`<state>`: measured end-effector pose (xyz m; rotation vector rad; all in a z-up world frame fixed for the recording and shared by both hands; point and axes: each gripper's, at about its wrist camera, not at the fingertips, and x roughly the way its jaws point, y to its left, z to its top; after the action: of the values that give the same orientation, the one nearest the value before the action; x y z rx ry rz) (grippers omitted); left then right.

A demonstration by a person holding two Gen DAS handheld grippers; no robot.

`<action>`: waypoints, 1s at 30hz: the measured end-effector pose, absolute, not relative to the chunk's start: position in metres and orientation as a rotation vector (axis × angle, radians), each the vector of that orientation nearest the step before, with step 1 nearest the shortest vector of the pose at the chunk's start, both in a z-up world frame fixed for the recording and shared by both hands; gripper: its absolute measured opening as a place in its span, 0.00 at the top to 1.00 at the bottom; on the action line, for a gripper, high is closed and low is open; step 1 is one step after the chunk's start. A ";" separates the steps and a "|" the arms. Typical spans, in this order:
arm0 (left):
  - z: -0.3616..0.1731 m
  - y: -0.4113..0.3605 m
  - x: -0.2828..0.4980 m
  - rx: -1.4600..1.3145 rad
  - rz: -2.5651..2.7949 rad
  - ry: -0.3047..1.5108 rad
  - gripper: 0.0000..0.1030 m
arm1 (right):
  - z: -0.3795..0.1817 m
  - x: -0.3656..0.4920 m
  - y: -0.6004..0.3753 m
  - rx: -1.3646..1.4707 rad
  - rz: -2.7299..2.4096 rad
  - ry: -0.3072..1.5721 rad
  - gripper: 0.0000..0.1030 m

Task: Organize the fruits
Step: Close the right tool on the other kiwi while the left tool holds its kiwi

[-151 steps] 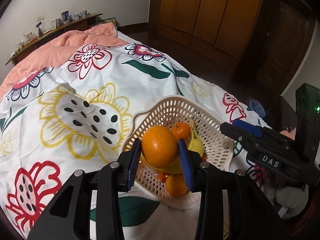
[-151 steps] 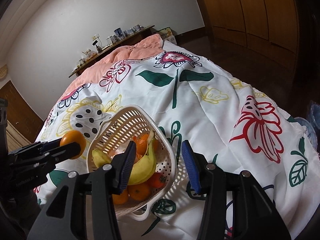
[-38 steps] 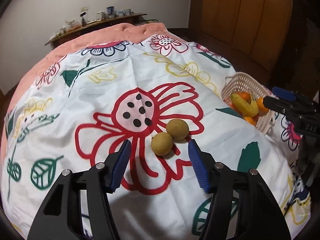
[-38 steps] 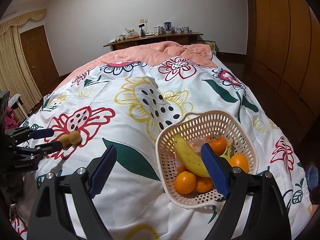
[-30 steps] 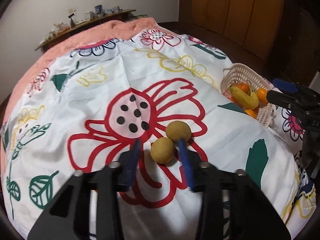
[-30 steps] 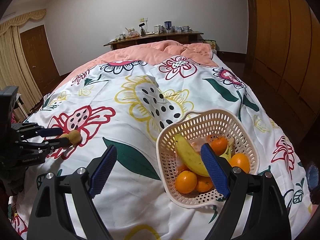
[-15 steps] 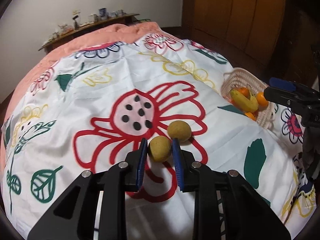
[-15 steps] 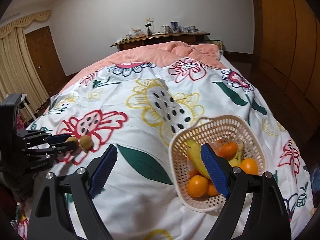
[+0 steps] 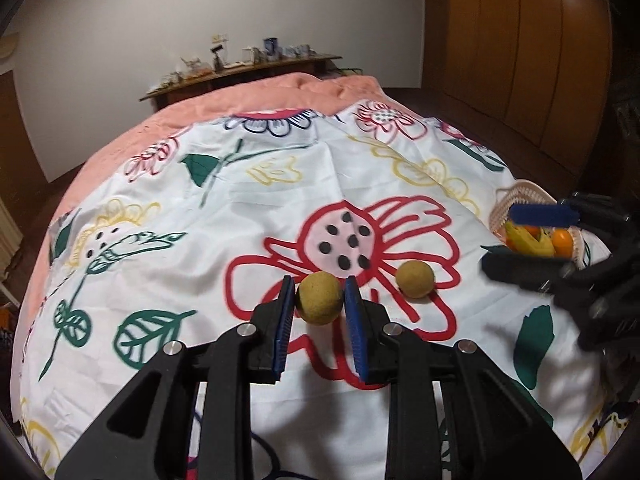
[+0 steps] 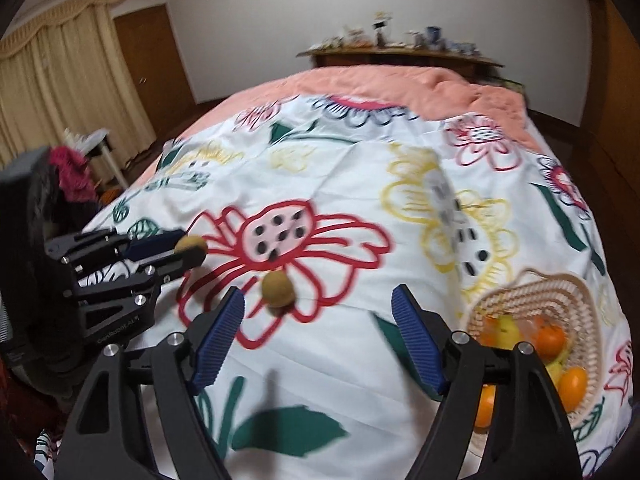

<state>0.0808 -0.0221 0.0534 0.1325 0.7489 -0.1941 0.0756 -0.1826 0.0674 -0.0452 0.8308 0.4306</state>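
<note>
A: Left claw (image 9: 320, 300)?

B: Closed on a round brown fruit (image 9: 319, 298), both blue pads against its sides, above the red flower printed on the bedspread (image 9: 280, 200).

A: Second brown fruit (image 9: 415, 279)?

B: It lies on the bedspread just to the right of the held one, apart from it.

A: Right claw (image 10: 318, 312)?

B: Spread wide, holding nothing, with the loose fruit just ahead of its left pad.

A: Basket (image 10: 532, 288)?

B: At the right on the bed, well apart from both brown fruits, holding oranges (image 10: 550, 340) and a banana (image 9: 524, 240).
</note>
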 end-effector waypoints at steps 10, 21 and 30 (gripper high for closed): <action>0.051 -0.003 0.080 0.054 -0.138 0.748 0.75 | 0.055 0.093 -0.141 -0.170 0.465 0.902 0.39; 0.046 0.005 0.078 0.024 -0.127 0.753 0.75 | 0.037 0.107 -0.114 -0.264 0.469 0.991 0.57; 0.046 0.005 0.077 0.023 -0.129 0.750 0.75 | 0.029 0.113 -0.112 -0.269 0.444 1.030 0.68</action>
<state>0.0768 0.0050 0.0461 0.0232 0.7500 -0.1293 0.1128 -0.1125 0.0294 -0.2688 1.0296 0.4440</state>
